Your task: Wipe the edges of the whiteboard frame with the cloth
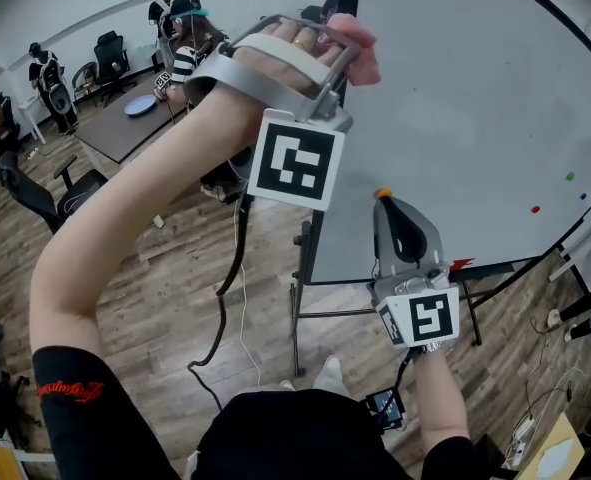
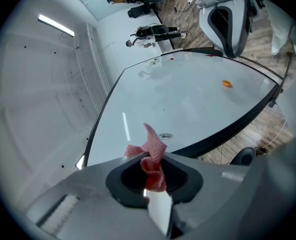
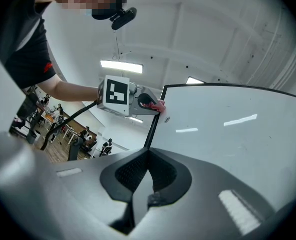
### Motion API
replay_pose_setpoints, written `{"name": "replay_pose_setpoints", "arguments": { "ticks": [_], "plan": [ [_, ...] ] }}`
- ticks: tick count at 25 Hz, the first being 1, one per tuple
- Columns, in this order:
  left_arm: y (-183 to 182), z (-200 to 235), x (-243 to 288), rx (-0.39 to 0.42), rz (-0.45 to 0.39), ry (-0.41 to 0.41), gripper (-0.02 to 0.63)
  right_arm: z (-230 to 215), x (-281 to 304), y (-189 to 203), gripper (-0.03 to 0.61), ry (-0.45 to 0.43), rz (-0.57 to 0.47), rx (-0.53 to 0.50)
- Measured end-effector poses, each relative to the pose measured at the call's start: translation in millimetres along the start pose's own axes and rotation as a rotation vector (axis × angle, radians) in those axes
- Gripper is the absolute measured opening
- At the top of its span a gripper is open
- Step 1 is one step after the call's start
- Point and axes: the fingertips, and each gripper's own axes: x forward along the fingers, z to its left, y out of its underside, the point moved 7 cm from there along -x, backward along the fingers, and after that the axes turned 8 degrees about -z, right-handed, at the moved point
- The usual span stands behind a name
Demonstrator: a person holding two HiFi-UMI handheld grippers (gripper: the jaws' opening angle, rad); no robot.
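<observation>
Left gripper view: left gripper [image 2: 149, 160] clamps the pink cloth [image 2: 155, 145] at the whiteboard frame [image 1: 317, 238] top corner. Right gripper [image 3: 148, 153] is closed and empty. Risk: the narrow pinch could let the cloth slip out while rubbing.

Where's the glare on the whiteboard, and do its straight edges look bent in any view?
Left gripper view: one thin light streak on the whiteboard; the black frame bows strongly, and the picture's corners are dark. Right gripper view: two reflected streaks on the board, frame top curved. Head view: no bright glare; the frame's upper right edge curves.
</observation>
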Motion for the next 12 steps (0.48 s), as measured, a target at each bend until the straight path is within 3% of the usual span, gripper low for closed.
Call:
{"name": "replay_pose_setpoints", "arguments": {
  "ticks": [12],
  "plan": [
    [-3.5, -16.6, -3.6, -0.005, 0.009, 0.002, 0.037, 1.7, -1.7, 4.9, 0.002, 0.001, 0.015, 0.005]
  ]
}}
